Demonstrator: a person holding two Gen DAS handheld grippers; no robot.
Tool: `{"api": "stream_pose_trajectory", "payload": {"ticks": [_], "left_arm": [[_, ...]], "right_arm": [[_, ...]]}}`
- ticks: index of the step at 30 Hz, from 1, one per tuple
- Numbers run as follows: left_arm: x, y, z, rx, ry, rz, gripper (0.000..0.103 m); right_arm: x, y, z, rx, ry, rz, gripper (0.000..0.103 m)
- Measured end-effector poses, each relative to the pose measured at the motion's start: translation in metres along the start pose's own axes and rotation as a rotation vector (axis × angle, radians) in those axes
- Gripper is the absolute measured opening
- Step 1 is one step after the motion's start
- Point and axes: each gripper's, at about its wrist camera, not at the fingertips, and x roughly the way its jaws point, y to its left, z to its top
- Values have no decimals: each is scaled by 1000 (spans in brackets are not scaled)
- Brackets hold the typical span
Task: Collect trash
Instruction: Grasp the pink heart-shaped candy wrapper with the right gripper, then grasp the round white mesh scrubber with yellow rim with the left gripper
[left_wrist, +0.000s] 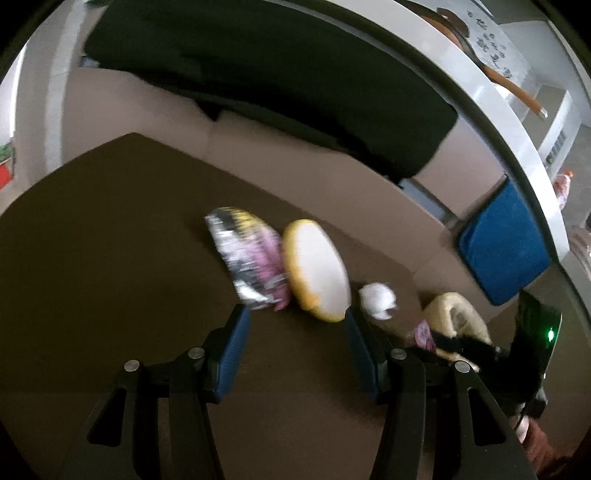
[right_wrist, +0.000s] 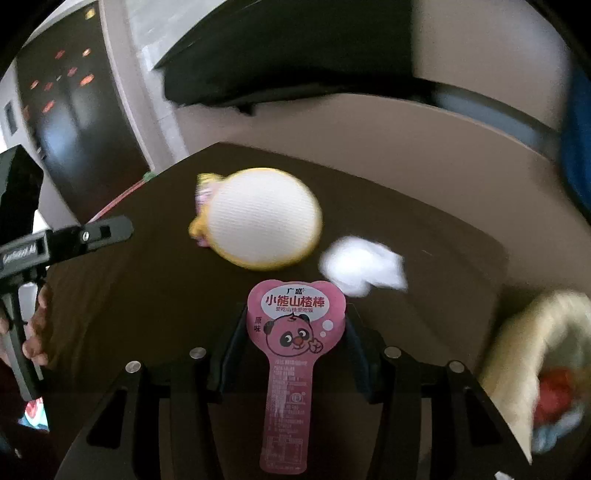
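Two grippers are in play, and only mine on the right carries anything. The right gripper (right_wrist: 295, 332) has its jaws set wide, yet the pink heart-topped wrapper (right_wrist: 291, 354) stands upright between them; I cannot tell from this view what actually pins it. I judge it is on its way to the cream bag (right_wrist: 517, 350) at the right, which already holds red and blue scraps. The left gripper (left_wrist: 295, 332) hangs with jaws spread and empty over the dark worktop (left_wrist: 110, 258), aimed at the crumpled silver-and-pink packet (left_wrist: 245, 258) lying against the yellow-rimmed round pad (left_wrist: 317, 269). A white tissue wad (left_wrist: 378, 301) sits just beside the pad, near the bag's mouth.
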Motion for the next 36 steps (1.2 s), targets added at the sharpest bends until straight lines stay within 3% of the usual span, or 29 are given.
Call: {"api": "stream_pose_trajectory", "payload": {"ticks": [4,6,9,13,24,31,33,35,36], "left_arm": [[26,-23,11,33,-10,35,54],[38,-28,16,31,-24,94,54],[53,-27,22,-11,-32,174,54],[74,-23,24,-65,13,192,54],[85,-73,29,36,-9,100,54],[110,-71,34,-35,13,96,53],[116,-66,34,-68,14,117,43],[123,-65,33,-66,26,155,19],[124,-66,32,-51,27,185,18]], "right_arm": [[-13,-24,-13,84,-15,2,47],[-17,-32,-18,117,-27,10,47],[-20,-37,-24,137,-47,17,47],[-20,-41,-30,145,-56,19,47],[-25,-58,-43,199,-79,46,47],[-31,-61,-49,199,-92,33,47],[-33,-63,-50,203,-94,31,47],[-34,-64,-51,209,-96,31,47],[-34,-64,-51,212,-95,31,47]]}}
